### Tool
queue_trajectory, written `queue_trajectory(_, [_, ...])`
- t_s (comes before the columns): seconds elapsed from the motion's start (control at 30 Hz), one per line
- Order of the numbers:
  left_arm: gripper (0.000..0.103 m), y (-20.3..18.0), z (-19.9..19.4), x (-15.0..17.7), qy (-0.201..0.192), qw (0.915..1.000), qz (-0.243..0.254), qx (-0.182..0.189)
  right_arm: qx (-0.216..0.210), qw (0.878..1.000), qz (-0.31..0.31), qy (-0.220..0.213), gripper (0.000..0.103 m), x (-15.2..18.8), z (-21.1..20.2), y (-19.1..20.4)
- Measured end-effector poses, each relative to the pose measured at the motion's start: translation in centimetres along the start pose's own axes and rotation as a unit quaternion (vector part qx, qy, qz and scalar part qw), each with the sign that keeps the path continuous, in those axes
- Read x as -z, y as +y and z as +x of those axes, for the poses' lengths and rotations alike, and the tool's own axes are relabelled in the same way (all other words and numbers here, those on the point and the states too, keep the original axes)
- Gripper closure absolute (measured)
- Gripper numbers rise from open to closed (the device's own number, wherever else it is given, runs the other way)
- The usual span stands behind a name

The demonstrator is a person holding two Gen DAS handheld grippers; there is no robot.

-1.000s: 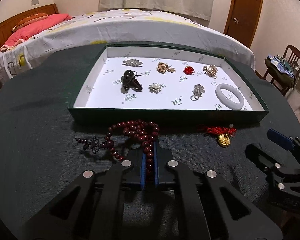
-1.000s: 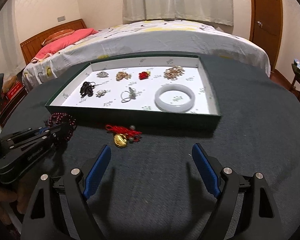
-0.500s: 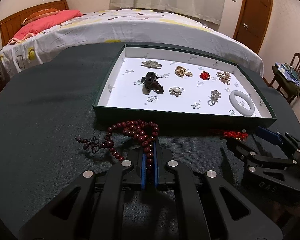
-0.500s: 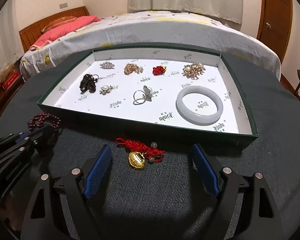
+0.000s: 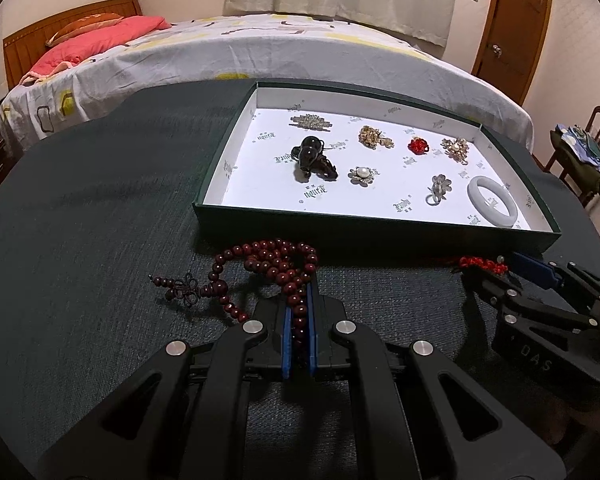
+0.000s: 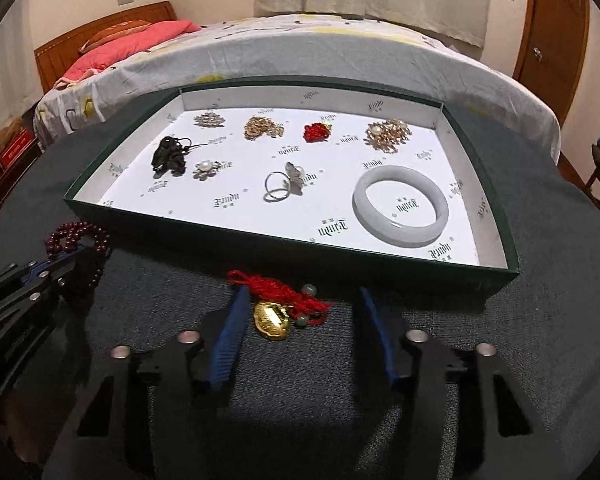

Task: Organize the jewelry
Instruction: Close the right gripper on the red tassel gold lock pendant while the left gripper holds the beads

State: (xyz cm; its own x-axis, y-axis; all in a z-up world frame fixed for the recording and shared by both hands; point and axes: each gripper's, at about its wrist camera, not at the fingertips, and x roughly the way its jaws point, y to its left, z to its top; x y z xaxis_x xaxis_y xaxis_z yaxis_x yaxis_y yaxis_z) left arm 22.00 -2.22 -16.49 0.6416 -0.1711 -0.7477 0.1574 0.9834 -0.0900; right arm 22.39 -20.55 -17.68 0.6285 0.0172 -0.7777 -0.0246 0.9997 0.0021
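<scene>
The left gripper (image 5: pixel 299 312) is clamped tight on a strand of the dark red bead necklace (image 5: pixel 268 268), which runs up between its blue pads; the rest of the beads lie in a loose heap on the dark table cloth (image 5: pixel 100 208) just ahead of the tips, with a knotted tail trailing off to the left.

The right gripper (image 6: pixel 300 320) has just been closing and now stands about half wide, its jaws either side of the red cord charm (image 6: pixel 284 304) with its gold pendant. The left blue pad sits against the red cord; the right pad is clear of it, so nothing is pinched.

Both pieces lie on the cloth just in front of the near wall of the green tray (image 6: pixel 260 240). Inside, on white paper, lie a pale bangle (image 6: pixel 400 208) at the right, a ring (image 6: pixel 278 188), brooches and a dark pendant (image 6: pixel 168 156).
</scene>
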Motion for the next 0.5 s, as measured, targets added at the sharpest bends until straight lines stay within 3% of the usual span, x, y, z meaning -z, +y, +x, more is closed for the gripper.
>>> queue_trajectory(0.4, [0.097, 0.0, 0.0, 0.0, 0.0, 1.0, 0.002, 0.0, -0.025, 1.0, 0.015, -0.004, 0.078, 0.8, -0.8, -1.0])
queue_trajectory(0.5, [0.097, -0.1, 0.0, 0.0, 0.0, 1.0, 0.002, 0.0, -0.031, 0.999, 0.023, -0.005, 0.079, 1.0, -0.9, -1.4])
